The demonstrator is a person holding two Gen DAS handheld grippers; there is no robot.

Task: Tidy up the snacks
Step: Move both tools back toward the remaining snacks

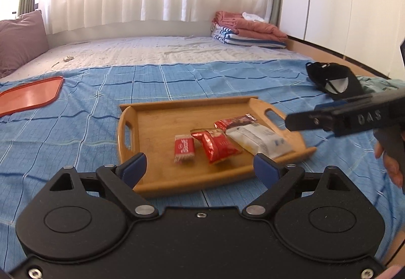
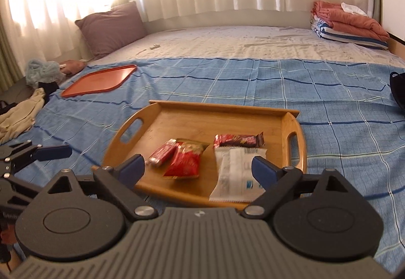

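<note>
A wooden tray (image 1: 152,127) sits on a blue checked sheet (image 1: 76,127) on the bed, and four snacks lie in it. From the left wrist view, they run left to right: a small red-and-white packet (image 1: 184,148) with white script too blurred to read, a red pouch (image 1: 215,146), a dark red bar (image 1: 236,122) behind it, and a white wrapper (image 1: 260,141) with small blue print, not legible.

The left gripper (image 1: 201,167) hangs over the tray's near edge, blue-padded fingers spread wide, holding nothing. The right gripper (image 2: 200,168) hangs likewise over the near edge, fingers spread and empty, one pad in front of the white wrapper. In the left wrist view, the right gripper's side reads "DAS" in raised letters.

An orange tray (image 2: 100,80) lies well apart to the left. Folded blankets (image 2: 349,25) are stacked at the far corner, a purple pillow (image 2: 111,25) by the curtains.
</note>
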